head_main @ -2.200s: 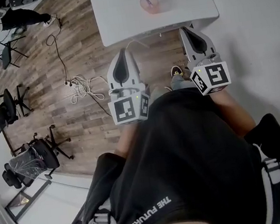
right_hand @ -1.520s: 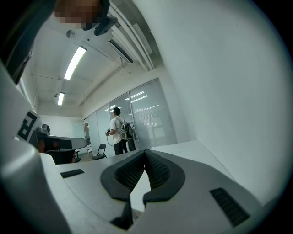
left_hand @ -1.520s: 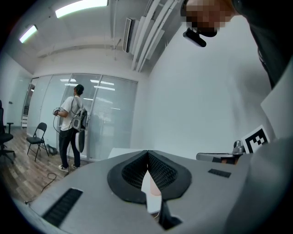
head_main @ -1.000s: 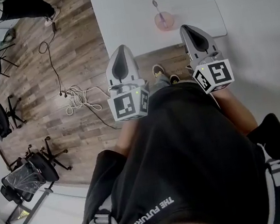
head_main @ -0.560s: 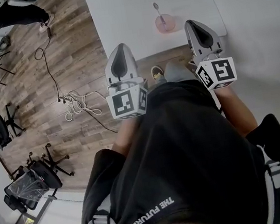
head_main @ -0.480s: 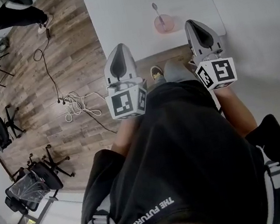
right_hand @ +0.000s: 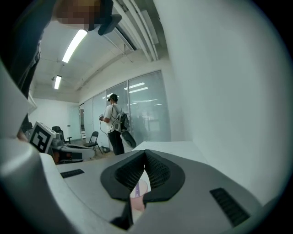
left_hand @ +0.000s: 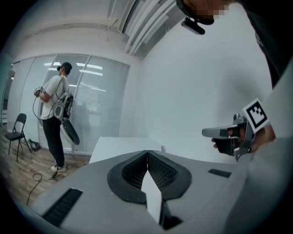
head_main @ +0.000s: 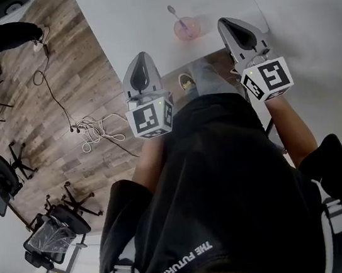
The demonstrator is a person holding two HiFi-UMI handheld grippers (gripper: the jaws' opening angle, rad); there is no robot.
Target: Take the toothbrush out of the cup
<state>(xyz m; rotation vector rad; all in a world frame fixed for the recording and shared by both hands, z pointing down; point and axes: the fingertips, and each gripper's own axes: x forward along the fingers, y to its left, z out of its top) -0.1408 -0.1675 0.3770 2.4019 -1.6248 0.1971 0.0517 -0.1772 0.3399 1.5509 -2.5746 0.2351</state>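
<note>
Looks like the approach: holds left gripper (head_main: pixel 139 61) and right gripper (head_main: pixel 229 25) pressed together, empty. Leaves toothbrush (head_main: pixel 175 16) leaning in cup (head_main: pixel 183 29) near table (head_main: pixel 140 16) edge. Next probably calls for opening right, reaching the handle.

White bench (head_main: pixel 135 23) up top, wood floor (head_main: pixel 34 115) to its left, a cable tangle (head_main: pixel 96 128) lying loose there, black office chairs (head_main: pixel 60 222) clustered further off, a person (left_hand: pixel 54 109) standing by the glass wall (left_hand: pixel 98 105).

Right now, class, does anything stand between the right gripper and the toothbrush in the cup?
Nothing visible does. Only bare white table lies between the right gripper and the pink cup holding the toothbrush.
</note>
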